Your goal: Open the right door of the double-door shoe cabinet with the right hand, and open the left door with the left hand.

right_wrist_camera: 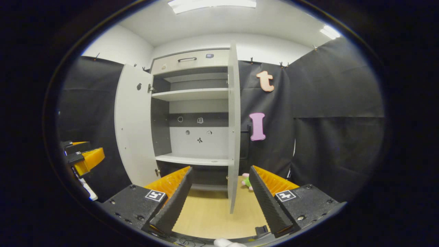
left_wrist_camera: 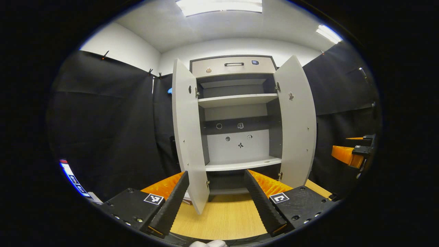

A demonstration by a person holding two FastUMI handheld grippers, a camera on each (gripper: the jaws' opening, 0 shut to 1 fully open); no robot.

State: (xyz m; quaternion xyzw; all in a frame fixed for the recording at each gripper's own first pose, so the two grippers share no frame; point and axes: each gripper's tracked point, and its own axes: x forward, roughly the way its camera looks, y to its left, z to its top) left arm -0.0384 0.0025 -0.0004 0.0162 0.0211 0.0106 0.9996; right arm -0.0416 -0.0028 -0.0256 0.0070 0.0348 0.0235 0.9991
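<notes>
The shoe cabinet (left_wrist_camera: 236, 100) stands ahead with both doors swung open. In the left gripper view, the left door (left_wrist_camera: 187, 137) hangs outward, its lower edge between the spread fingers of my left gripper (left_wrist_camera: 216, 173), which is open and not pressing on it. The right door (left_wrist_camera: 296, 127) is open too. In the right gripper view, the right door (right_wrist_camera: 233, 127) is edge-on between the fingers of my open right gripper (right_wrist_camera: 220, 168), untouched. The left door (right_wrist_camera: 132, 130) also appears there. Each gripper also appears at the side of the other's view: right gripper (left_wrist_camera: 344, 147), left gripper (right_wrist_camera: 87, 151).
A drawer with a dark handle (left_wrist_camera: 234, 64) tops the cabinet, and its shelves (right_wrist_camera: 192, 93) are bare. The cabinet stands on a light wooden surface (left_wrist_camera: 223, 219). A small pink and green toy (right_wrist_camera: 245, 181) lies right of the cabinet. Black cloth walls close in on both sides.
</notes>
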